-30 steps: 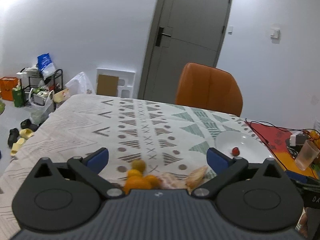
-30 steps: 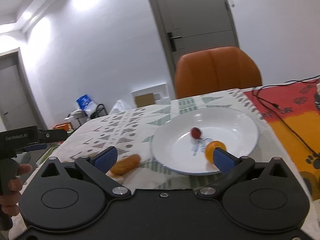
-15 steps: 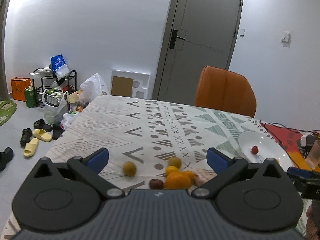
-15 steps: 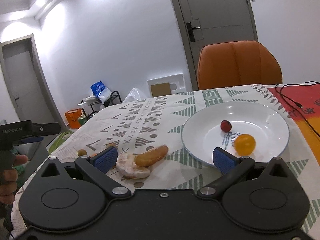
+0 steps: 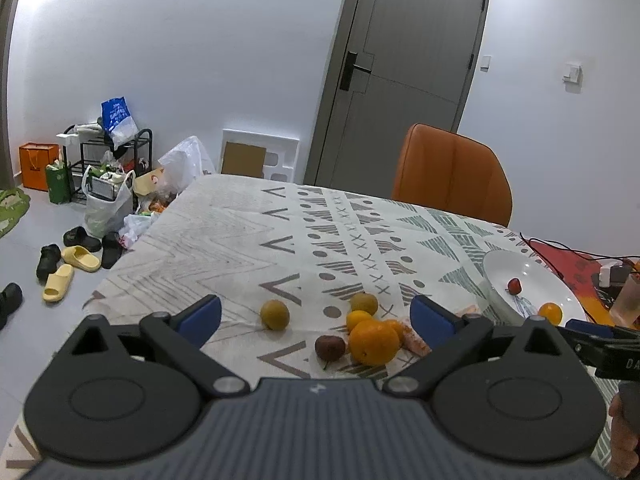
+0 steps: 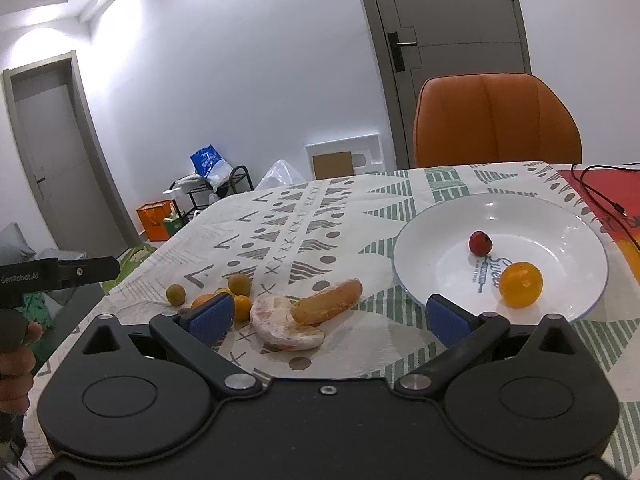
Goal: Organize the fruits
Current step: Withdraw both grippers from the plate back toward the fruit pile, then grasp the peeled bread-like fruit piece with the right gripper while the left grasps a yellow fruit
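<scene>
We hold the left hand-held gripper point(image 5: 316, 314) released above the near edge of the surface point(image 5: 248, 236), its blue fingers point(image 5: 200, 316) spread wide with nothing between them. Just ahead of it lies the loose fruit: a large orange point(image 5: 374, 342) toward its right finger, a dark plum-like fruit point(image 5: 330, 347) touching the orange on its left, two smaller orange fruits point(image 5: 359, 319) just behind, and two brownish-yellow round fruits point(image 5: 275, 314), one straight ahead and one further off beside the small oranges.

Our right hand-held gripper point(image 6: 327, 316) is likewise released and empty, its fingers point(image 6: 446, 318) wide apart over the patterned cloth. Between and just beyond its fingers rests a pale pink peeled fruit piece point(image 6: 286, 326) with an elongated orange-brown piece point(image 6: 328, 306) leaning on its far right side. Past its right finger sits the white plate point(image 6: 424, 240), holding a small red fruit point(image 6: 480, 243) and, nearer to us, a round orange point(image 6: 521, 284); the two are apart. Beyond its left finger the cluster of small fruits point(image 6: 240, 284) shows again, partly hidden by that finger.

An orange chair point(image 6: 496, 120) stands at the far side of the surface, and a black cable point(image 6: 600, 200) trails over the red mat beyond the plate.
</scene>
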Demonstrator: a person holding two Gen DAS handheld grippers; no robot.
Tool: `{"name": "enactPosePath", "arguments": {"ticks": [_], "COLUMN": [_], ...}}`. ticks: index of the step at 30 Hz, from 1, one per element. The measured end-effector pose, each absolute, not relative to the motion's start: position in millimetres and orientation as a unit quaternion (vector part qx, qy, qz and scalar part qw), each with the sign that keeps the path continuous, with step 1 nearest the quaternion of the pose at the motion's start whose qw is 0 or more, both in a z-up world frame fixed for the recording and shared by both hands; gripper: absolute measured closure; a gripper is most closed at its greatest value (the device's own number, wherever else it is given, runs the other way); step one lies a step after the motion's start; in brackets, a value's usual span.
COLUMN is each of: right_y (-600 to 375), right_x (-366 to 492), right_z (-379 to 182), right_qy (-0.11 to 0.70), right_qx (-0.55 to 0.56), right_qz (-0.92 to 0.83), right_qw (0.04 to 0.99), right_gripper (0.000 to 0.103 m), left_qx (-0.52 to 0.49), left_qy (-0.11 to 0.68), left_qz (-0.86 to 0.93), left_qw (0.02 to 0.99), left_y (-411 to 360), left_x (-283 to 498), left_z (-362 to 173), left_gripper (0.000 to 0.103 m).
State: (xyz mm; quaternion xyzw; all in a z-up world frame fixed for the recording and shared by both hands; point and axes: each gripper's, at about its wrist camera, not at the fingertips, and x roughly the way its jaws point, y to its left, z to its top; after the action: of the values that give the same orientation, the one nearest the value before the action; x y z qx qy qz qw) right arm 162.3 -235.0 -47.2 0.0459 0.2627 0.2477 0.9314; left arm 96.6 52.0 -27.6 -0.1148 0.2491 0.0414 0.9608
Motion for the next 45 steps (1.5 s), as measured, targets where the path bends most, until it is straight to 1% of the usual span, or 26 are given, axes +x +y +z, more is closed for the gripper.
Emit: {"name": "enactPosePath", "arguments": {"ticks": [3,10,12,13,14,18,20,24,27,29,34,39,45], "right_y": [-232,-225,-224,-223,-222,-220,-219,-217,-216,-215,-212,-206,-199], "right_x": [162,167,169,171,173,180,182,187,193,197,205,214,223], "right_z": [-49,-53,-56,-57,-58,-62,-64,-68,-70,-72,-74,-78,-83], "right_qy": [0.264,0.268,0.27,0.271,0.272,0.283,0.287,0.292,0.296,0.299,0.305,0.313,0.323], "right_qx": [0.044,0.033,0.031,0.03,0.029,0.034,0.035,0.038,0.04,0.042,0.046,0.046,0.046], "right_qz": [0.249,0.245,0.246,0.246,0.245,0.25,0.253,0.256,0.258,0.26,0.261,0.266,0.267], "right_qw": [0.931,0.931,0.93,0.93,0.93,0.925,0.923,0.921,0.919,0.917,0.915,0.911,0.907], "right_gripper": [0.0,0.0,0.001,0.002,0.007,0.011,0.015,0.017,0.02,0.023,0.024,0.028,0.032], "left_qx": [-0.118,-0.123,-0.123,-0.122,-0.122,-0.121,-0.117,-0.126,-0.131,-0.133,-0.132,-0.141,-0.151], "left_qy": [0.253,0.258,0.259,0.26,0.261,0.265,0.267,0.276,0.28,0.283,0.288,0.293,0.29], "left_qz": [0.041,0.034,0.028,0.025,0.024,0.013,0.013,0.011,0.011,0.012,0.011,0.019,0.038], "left_qw": [0.959,0.958,0.958,0.957,0.957,0.957,0.956,0.953,0.951,0.95,0.948,0.945,0.944], "left_y": [54,52,49,48,46,40,37,36,37,38,38,46,57], "left_x": [98,103,105,106,108,114,118,126,133,136,142,148,151], "left_z": [-32,-40,-42,-43,-45,-49,-52,-58,-60,-61,-64,-69,-70], "left_gripper": [0.006,0.009,0.012,0.013,0.013,0.019,0.021,0.03,0.035,0.035,0.035,0.038,0.039]}}
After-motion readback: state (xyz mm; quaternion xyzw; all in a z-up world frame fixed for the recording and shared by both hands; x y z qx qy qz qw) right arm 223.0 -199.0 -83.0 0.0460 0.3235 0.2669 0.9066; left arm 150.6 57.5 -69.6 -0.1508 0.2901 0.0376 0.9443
